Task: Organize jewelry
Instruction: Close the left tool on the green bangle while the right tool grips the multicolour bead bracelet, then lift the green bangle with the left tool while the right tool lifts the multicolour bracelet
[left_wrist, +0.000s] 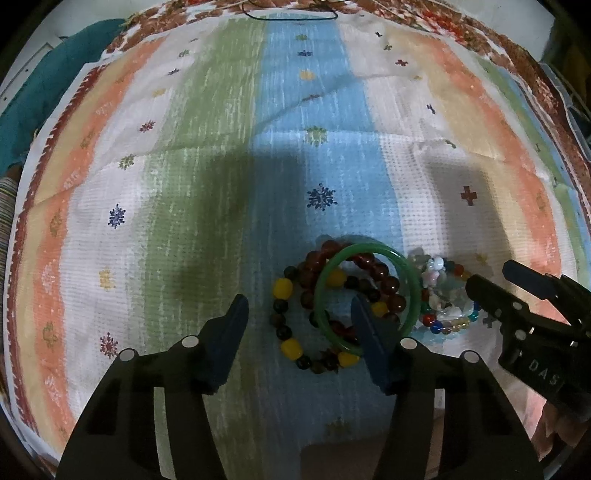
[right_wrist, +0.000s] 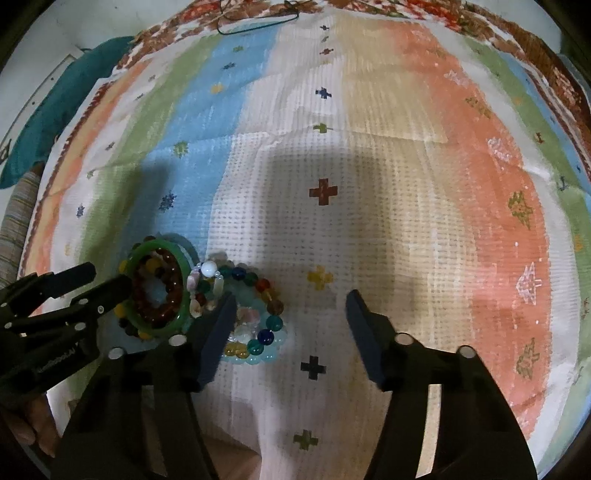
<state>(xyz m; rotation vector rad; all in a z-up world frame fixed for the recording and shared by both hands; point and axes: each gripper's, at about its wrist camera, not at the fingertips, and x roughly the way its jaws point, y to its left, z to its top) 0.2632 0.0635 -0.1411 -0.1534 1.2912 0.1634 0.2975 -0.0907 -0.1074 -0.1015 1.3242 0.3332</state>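
While both grippers sit spread and empty, I'd slip my left gripper (left_wrist: 299, 314) over the green bangle (left_wrist: 367, 291), atop the bead bracelets (left_wrist: 295, 314) piled on the striped cloth (left_wrist: 221, 147), pinching its rim only; right gripper (right_wrist: 290, 306) waits beside.

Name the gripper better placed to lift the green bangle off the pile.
Left. The left gripper is open with one finger already inside the green bangle, straddling its near rim. The right gripper is open over the multicolored bead bracelets beside it.

bangle (left_wrist: 367, 295) atop beaded bracelets (left_wrist: 295, 314), bead pile (left_wrist: 447, 295) just right, on cloth (left_wrist: 184, 184)
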